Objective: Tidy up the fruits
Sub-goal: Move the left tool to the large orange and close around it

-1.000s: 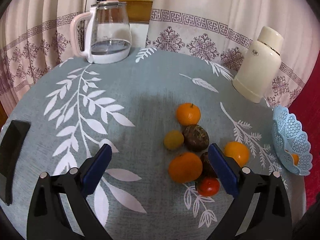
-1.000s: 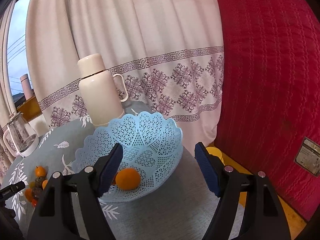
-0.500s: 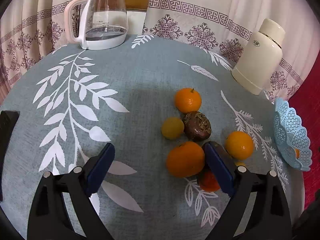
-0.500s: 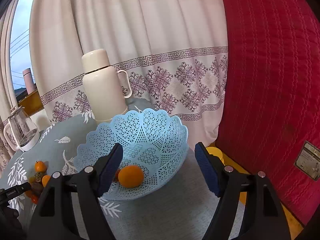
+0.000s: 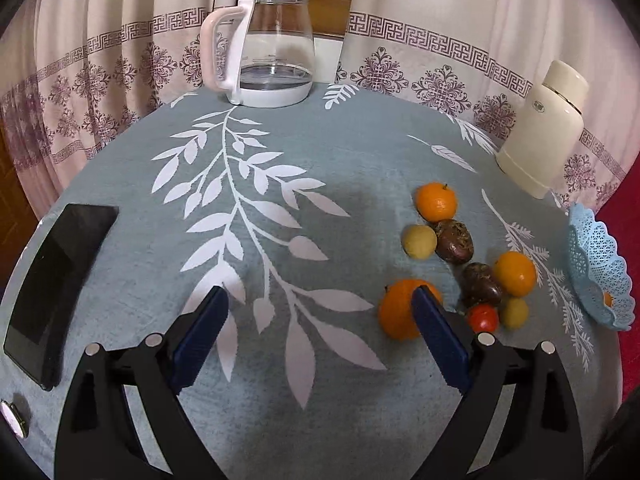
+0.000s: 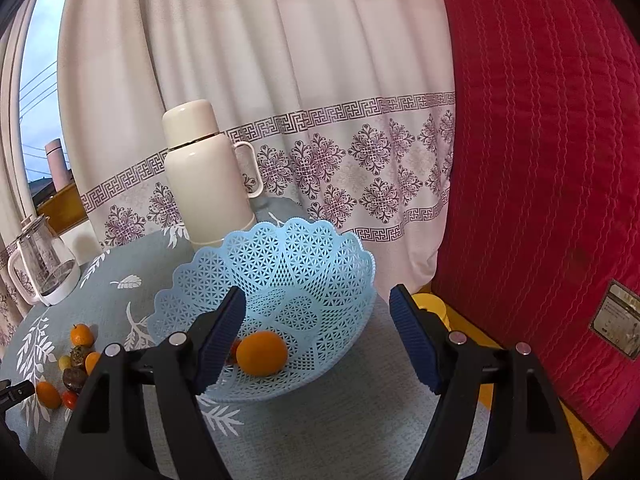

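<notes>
Reaching for the big orange [image 5: 394, 314] on the right, my left gripper [image 5: 318, 320] is wide open and holds nothing. I should slide right so both pads go around it, then squeeze softly. My right gripper [image 6: 316, 330], open too, waits by the basket [image 6: 320, 256].

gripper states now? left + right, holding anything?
Left hand-held gripper: open, empty, just left of the big orange.
Right hand-held gripper: open, empty, at the blue basket.
</notes>
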`<state>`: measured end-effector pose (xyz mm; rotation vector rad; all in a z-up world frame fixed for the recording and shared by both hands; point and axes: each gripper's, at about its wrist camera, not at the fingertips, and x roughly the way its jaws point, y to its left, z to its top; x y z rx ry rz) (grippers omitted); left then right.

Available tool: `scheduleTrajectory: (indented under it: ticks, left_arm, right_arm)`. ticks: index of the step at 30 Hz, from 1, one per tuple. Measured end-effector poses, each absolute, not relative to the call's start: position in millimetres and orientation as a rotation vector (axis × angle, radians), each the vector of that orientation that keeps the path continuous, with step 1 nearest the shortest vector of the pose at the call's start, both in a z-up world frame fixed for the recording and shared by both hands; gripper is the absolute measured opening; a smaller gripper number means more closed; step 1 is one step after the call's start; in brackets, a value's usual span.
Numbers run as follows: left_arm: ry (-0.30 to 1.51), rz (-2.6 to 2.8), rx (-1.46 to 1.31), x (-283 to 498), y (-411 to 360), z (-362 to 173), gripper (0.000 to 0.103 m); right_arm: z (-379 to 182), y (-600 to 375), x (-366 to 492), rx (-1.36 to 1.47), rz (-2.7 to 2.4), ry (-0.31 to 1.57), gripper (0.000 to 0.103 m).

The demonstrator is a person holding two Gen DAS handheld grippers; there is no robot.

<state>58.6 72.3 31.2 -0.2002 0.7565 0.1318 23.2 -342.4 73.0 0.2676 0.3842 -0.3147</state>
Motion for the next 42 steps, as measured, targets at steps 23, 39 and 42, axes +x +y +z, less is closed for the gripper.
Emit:
scheduleTrajectory:
  ticks: [23, 39, 42]
  left_arm:
    - [0.801, -0.084, -0.066, 44.0, 4.0, 13.9, 0.072]
    - [0.829, -0.214, -0.143, 43.4, 1.1, 9.0, 0.040]
    - [0.822, -0.212, -0.154, 42.5, 3.4, 9.3, 0.040]
  right_arm:
    - [72.8, -342.5, 22.8, 0.267, -0.316, 0.386, 0.074]
    - [72.1, -339.5, 23.4, 0.251, -0.321, 0.381, 0.074]
    - [72.0, -339.4, 23.3, 0.248, -0.322, 0.381, 0.074]
